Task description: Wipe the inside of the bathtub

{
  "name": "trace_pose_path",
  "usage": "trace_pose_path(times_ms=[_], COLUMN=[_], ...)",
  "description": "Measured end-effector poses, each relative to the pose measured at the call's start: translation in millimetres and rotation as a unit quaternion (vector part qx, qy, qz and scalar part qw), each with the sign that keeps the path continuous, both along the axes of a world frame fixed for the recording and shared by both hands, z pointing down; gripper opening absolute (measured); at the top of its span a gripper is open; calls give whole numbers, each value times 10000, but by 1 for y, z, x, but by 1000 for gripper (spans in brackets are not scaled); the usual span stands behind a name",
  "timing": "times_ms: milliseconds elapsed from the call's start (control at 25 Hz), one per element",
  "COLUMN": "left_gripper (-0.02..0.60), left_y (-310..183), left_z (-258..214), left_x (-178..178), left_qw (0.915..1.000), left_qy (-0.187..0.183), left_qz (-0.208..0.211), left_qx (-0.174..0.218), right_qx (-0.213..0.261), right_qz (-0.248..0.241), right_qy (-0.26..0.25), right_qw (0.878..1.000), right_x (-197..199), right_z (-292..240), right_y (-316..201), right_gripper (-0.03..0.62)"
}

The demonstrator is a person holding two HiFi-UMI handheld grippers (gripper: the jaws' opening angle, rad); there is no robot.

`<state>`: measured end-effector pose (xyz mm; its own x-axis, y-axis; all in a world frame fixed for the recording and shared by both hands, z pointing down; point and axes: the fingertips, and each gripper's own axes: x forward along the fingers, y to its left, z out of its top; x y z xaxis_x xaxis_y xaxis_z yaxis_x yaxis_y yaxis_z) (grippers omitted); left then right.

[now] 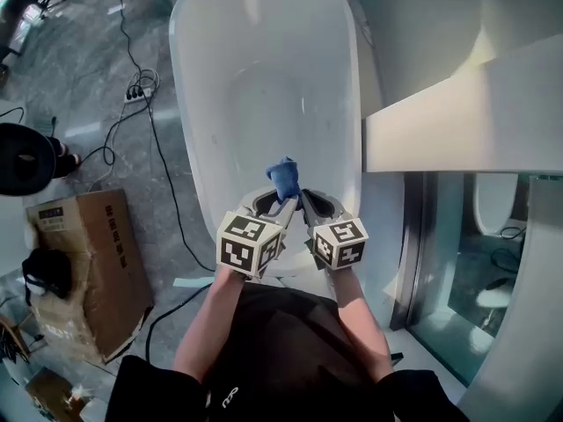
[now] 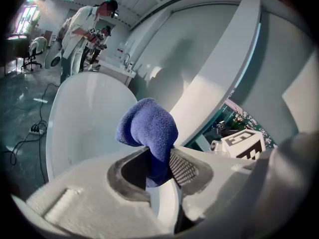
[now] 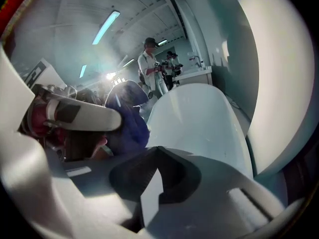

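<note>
Cardboard box (image 1: 92, 266) on grey floor (image 1: 84, 77), left of the tub. Power strip (image 1: 136, 94) with black cable (image 1: 167, 183) nearby. Person in white coat (image 2: 79, 31) stands far back.

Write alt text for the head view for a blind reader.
The left gripper holds a blue cloth over the near end of a white bathtub, with the right gripper close beside it. A cardboard box and cables lie on the floor at left.

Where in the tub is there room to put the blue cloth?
The bathtub is bare inside, from the blue cloth to the far rim. The near end is crowded: the left gripper, holding the cloth, and the right gripper sit side by side there.
</note>
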<state>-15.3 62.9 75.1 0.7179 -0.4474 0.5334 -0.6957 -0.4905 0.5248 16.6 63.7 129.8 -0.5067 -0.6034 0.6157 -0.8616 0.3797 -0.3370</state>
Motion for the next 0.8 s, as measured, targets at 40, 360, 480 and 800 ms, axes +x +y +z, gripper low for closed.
trace_pose_path(times_ms=[40,360,480,800], left_gripper=[104,104,104,104], left_y=[-7,-55,-57,-35], left_z=[-10,-106,-132,-171], left_x=[-2,-18,-24,-29], left_qw=[9999,9826,9683,9351], left_qy=[7,-411,-567,-1010], left_qz=[-55,-648,-894,-1431], left_qx=[100,1689,2260,3081], right_qx=[94,1312,1791,3223], right_qz=[19,-138,-201,-313], right_qy=[-8,-251,-519,-282], right_qw=[10000,9909,9823,9457], right_x=[1,-10,-15,-5], right_z=[-9,-107,-145,-224], right_y=[-4,-44,-53,-47], right_gripper=[6,6,6,6])
